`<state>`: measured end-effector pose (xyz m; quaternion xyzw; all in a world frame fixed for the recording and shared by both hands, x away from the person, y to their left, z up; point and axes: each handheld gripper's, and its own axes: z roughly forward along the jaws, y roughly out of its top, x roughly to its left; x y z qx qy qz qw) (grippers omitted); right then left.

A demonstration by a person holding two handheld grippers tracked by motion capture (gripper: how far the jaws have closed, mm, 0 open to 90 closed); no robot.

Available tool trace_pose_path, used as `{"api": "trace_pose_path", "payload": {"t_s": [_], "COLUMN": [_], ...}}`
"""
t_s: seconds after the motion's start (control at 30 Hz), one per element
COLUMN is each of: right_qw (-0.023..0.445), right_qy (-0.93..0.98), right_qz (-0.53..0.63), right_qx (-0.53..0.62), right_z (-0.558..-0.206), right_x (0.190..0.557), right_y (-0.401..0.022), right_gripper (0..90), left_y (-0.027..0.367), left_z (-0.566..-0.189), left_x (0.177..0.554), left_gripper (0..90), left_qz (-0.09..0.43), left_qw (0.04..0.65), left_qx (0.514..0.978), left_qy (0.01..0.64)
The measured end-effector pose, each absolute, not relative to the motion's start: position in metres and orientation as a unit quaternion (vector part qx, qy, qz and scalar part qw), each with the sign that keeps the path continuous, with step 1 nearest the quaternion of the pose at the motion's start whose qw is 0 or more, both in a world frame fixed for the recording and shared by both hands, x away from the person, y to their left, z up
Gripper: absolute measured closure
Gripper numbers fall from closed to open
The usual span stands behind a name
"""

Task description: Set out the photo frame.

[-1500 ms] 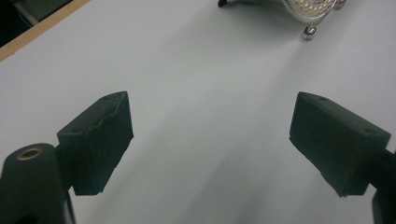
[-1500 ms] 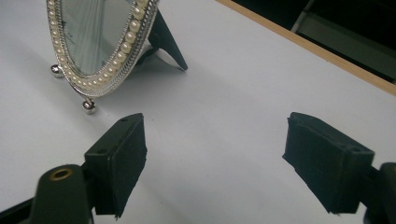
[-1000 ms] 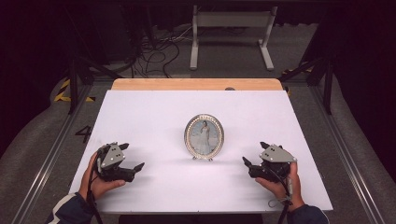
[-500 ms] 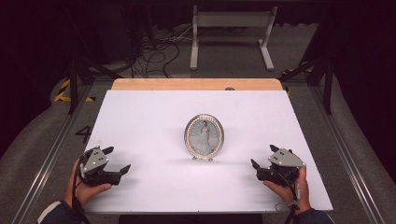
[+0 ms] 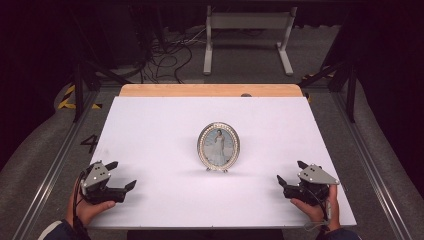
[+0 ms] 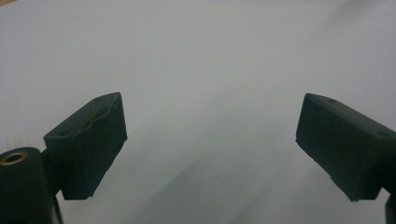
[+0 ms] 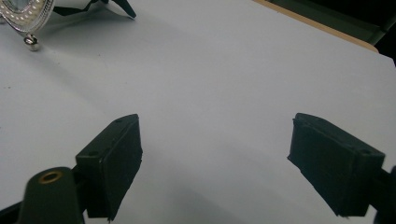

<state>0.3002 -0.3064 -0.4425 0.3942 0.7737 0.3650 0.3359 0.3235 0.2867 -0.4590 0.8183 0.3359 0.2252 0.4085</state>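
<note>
An oval silver picture frame (image 5: 218, 146) with a beaded rim stands upright at the middle of the white table (image 5: 165, 130); its lower edge and a foot (image 7: 28, 23) peek into the right gripper view's top left corner. At the front left corner a hand holds my left gripper (image 5: 122, 175), open, jaws wide apart over bare white surface (image 6: 210, 140). My right gripper (image 5: 291, 172) sits at the front right, also open with nothing between its jaws (image 7: 215, 158). Both grippers are well apart from the frame.
A wooden strip (image 5: 210, 90) runs along the table's far edge. Metal rails (image 5: 55, 160) flank the table on both sides. Beyond it are cables (image 5: 165, 55) on the floor and a grey stand (image 5: 247, 30).
Both grippers have drawn back from the frame toward the front corners, the left one farther out to the left, the right one slightly right. The frame has not moved.
</note>
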Motion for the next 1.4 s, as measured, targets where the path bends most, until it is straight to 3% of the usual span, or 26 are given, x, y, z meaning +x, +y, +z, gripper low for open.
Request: {"api": "trace_pose_path", "payload": {"t_s": [1.4], "right_qw": [0.331], "right_qy": [0.781], "right_qz": [0.362], "right_qx": [0.386], "right_z": [-0.4458], "right_x": [0.3020], "right_y": [-0.3020], "right_gripper": [16.5], "left_y": [0.2794], "left_z": [-0.4607], "left_x": [0.3242], "left_gripper": [8.6], "left_qz": [0.223], "left_qw": [0.397], "left_qx": [0.829], "left_qy": [0.325]}}
